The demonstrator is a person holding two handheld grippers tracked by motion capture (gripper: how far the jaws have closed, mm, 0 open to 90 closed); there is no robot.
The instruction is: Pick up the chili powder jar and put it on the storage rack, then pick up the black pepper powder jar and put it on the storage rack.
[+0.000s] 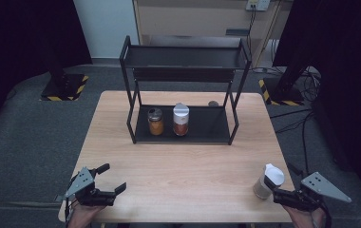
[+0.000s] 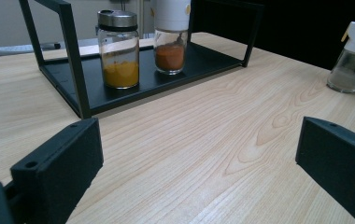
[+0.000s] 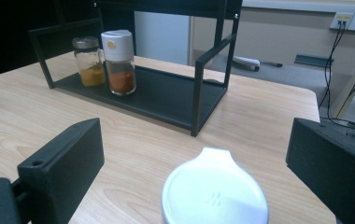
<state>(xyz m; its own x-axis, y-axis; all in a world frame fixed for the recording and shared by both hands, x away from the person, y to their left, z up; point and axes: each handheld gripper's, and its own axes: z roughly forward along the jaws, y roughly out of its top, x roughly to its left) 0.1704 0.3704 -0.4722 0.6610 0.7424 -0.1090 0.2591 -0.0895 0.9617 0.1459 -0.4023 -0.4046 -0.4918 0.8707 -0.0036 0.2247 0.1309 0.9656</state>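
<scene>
Wooden table (image 1: 183, 166), pale grain, seen from the person's side. Toward its far half stands a black two-tier metal rack (image 1: 185, 57), upper shelf bare, lower shelf carrying two spice jars side by side and close together: a glass jar with a metal lid (image 1: 155, 121) holding yellow powder, on the left, and a taller jar with a white cap (image 1: 180, 119) holding reddish-orange powder, on the right. A small dark object (image 1: 213, 103) lies on the table behind the rack; what it is cannot be made out. Near the right front corner of the table stands a white-lidded shaker (image 1: 268, 181), upright, clear-bodied with a pale content, well apart from the rack. Right gripper (image 1: 274, 189), held at the front right edge: jaws spread wide, one to each side of the shaker's lid, neither seen touching it; in the right gripper view the round white lid (image 3: 214, 191) sits low between the two black jaws. Left gripper (image 1: 111, 178), held at the front left edge of the table: jaws spread wide, nothing between them but bare wood, pointed toward the rack. Grey carpet (image 1: 22, 137) surrounds the table; black curtains hang on both sides, and cables run along the floor at right.
</scene>
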